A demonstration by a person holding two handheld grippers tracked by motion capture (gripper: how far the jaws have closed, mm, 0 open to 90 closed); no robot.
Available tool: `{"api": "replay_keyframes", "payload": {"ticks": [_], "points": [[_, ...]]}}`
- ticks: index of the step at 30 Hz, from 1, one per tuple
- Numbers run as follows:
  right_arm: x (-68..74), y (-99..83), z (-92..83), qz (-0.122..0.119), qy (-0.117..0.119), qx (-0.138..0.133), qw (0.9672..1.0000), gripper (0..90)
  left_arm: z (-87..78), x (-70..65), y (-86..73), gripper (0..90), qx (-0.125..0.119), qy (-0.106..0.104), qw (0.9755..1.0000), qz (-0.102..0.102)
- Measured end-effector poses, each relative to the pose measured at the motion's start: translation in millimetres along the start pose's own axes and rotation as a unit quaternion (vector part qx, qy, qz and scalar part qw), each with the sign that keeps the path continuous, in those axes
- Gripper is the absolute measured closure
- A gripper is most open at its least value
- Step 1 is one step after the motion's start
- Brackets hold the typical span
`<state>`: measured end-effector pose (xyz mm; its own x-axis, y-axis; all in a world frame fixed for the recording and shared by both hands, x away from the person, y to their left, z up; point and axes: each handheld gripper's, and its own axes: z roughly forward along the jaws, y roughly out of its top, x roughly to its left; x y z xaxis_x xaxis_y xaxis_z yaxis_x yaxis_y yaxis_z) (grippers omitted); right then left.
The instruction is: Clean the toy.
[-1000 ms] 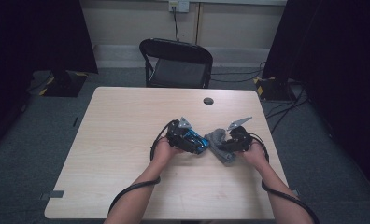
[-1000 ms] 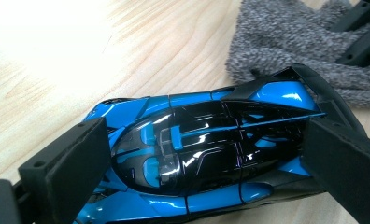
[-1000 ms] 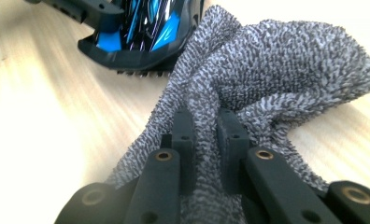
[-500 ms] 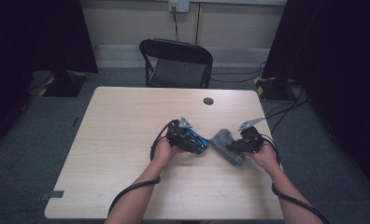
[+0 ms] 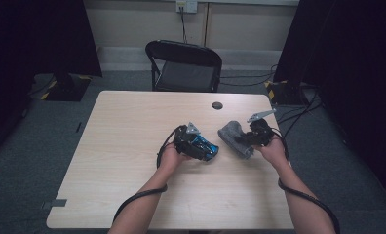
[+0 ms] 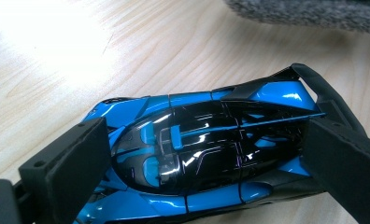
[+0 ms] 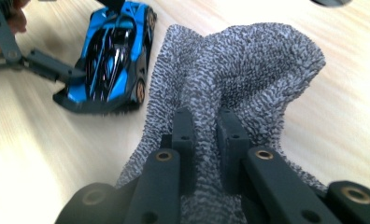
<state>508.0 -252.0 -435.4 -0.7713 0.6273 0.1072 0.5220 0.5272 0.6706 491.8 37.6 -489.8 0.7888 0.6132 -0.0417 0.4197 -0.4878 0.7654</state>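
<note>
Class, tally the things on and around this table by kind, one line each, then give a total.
Toy car: 1
Grey cloth: 1
Grippers: 2, left and right
Table: 1
Chair: 1
Total: 6

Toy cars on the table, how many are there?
1. The blue and black plastic toy car sits near the middle of the light wooden table, between the left gripper's fingers, beside the grey terry cloth.
</note>
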Motion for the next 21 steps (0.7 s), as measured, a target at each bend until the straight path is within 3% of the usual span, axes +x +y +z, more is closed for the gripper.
{"api": "replay_keyframes", "payload": {"ticks": [8,21], "points": [[2.1,22.6,22.3,-0.020,-0.007,0.010,0.9997,80.4,-0.3,0.0,-2.6,1.7,-0.010,0.001,0.9999,0.000],[3.2,45.4,59.5,-0.020,-0.010,0.009,0.9997,80.3,-0.3,-0.2,-2.7,1.8,-0.011,0.001,0.9999,0.000]]}}
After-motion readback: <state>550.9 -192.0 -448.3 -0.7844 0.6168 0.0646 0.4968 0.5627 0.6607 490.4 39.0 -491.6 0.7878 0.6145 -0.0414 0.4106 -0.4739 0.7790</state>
